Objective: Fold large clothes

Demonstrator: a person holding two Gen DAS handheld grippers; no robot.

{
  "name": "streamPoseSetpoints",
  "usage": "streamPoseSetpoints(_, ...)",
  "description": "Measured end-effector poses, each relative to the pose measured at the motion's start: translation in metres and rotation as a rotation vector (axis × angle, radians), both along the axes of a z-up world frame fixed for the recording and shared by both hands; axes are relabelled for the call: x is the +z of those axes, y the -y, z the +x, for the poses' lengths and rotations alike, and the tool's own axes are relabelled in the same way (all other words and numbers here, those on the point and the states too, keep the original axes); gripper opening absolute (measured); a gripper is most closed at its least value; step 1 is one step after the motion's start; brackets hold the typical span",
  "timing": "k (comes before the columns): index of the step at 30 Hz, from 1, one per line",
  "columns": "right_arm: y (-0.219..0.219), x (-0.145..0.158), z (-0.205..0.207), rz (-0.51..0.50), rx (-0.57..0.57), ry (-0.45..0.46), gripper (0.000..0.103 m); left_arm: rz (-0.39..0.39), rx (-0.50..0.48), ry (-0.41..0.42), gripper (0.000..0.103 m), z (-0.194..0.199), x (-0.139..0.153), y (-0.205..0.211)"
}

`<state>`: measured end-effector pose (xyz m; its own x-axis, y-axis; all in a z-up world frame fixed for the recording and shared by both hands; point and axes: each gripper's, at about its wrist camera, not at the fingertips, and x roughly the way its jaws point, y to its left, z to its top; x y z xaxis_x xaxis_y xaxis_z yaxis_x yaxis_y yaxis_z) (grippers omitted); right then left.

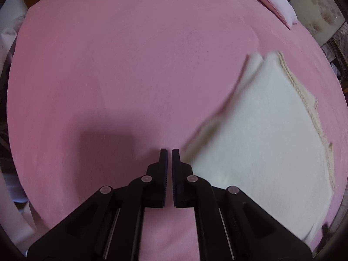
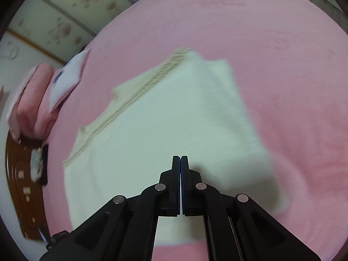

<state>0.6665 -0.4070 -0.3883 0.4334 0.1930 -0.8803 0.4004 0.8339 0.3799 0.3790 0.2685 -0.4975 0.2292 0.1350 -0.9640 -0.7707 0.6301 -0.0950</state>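
1. Left wrist view: the folded white garment (image 1: 261, 134) is smeared by motion blur, so its near-left edge cannot be traced cleanly, and the left claw's linkage hides its lower corner. A ribbed beige trim runs along its far-right edge. The pillow (image 1: 274, 2) at the top right is cut off by the frame.
2. Left wrist view: the garment lies on the right part of the pink bed (image 1: 119, 65). Bare pink sheet spreads wide to the left and ahead of it, out to the bed's rounded edge.
3. Left wrist view: the left claw (image 1: 169, 152) points forward above bare sheet just left of the garment. Its jaws stand a narrow gap apart, nearly closed, with nothing between them.
4. Right wrist view: the whole picture is blurred. The garment (image 2: 165, 117) fills the middle, and its near part is hidden under the claw's black arms. At the left, stacked pink bedding (image 2: 34, 100) and a dark wooden headboard (image 2: 19, 184) are only partly visible, and the small items by the headboard are too smeared to name.
5. Right wrist view: pink sheet lies bare to the right of the garment and beyond it.
6. Right wrist view: the right claw (image 2: 180, 157) points forward over the garment's near half, jaws pressed together. I cannot tell whether any cloth is pinched between them.
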Motion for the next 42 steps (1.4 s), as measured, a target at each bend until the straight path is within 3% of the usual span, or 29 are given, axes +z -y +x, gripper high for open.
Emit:
streamPoseSetpoints(2, -0.027, 0.004, 0.015, -0.003, 0.073, 0.028, 0.0, 0.018, -0.025, -0.008, 0.002, -0.01, 0.003, 0.014)
streamPoseSetpoints(6, -0.083, 0.004, 0.046, -0.004, 0.185, 0.046, 0.0, -0.068, -0.02, 0.024, 0.003, -0.028, 0.007, 0.038)
streamPoseSetpoints(8, -0.103, 0.001, 0.058, -0.05, 0.216, 0.044, 0.0, -0.127, -0.01, 0.053, 0.004, -0.036, 0.005, 0.047)
streamPoseSetpoints(11, -0.152, -0.012, 0.069, -0.088, 0.217, 0.003, 0.0, -0.19, -0.004, 0.088, 0.011, -0.043, 0.004, 0.061)
streamPoseSetpoints(14, -0.18, -0.034, 0.062, -0.033, 0.198, -0.052, 0.0, -0.23, -0.011, 0.129, 0.018, -0.038, 0.003, 0.063)
streamPoseSetpoints(16, -0.198, -0.051, 0.063, -0.052, 0.2, -0.077, 0.0, -0.275, -0.019, 0.168, 0.042, -0.031, -0.001, 0.06)
streamPoseSetpoints(18, -0.214, -0.066, 0.062, -0.143, 0.243, -0.093, 0.0, -0.316, -0.042, 0.194, 0.059, -0.026, -0.001, 0.056)
streamPoseSetpoints(19, -0.222, -0.072, 0.063, -0.196, 0.283, -0.074, 0.001, -0.335, -0.055, 0.201, 0.061, -0.025, -0.001, 0.054)
streamPoseSetpoints(22, -0.232, -0.096, 0.07, -0.263, 0.334, -0.069, 0.001, -0.391, -0.066, 0.216, 0.061, -0.016, -0.006, 0.048)
streamPoseSetpoints(29, -0.247, -0.092, 0.081, -0.383, 0.438, -0.195, 0.001, -0.469, 0.003, 0.24, 0.063, 0.014, -0.031, 0.036)
streamPoseSetpoints(34, -0.26, -0.095, 0.087, -0.441, 0.409, -0.243, 0.002, -0.505, -0.049, 0.242, 0.079, 0.027, -0.038, 0.039)
streamPoseSetpoints(37, -0.268, -0.098, 0.082, -0.485, 0.393, -0.212, 0.003, -0.519, -0.073, 0.25, 0.081, 0.042, -0.043, 0.039)
streamPoseSetpoints(42, -0.267, -0.092, 0.07, -0.483, 0.332, -0.196, 0.003, -0.587, -0.025, 0.295, 0.087, 0.057, -0.06, 0.032)
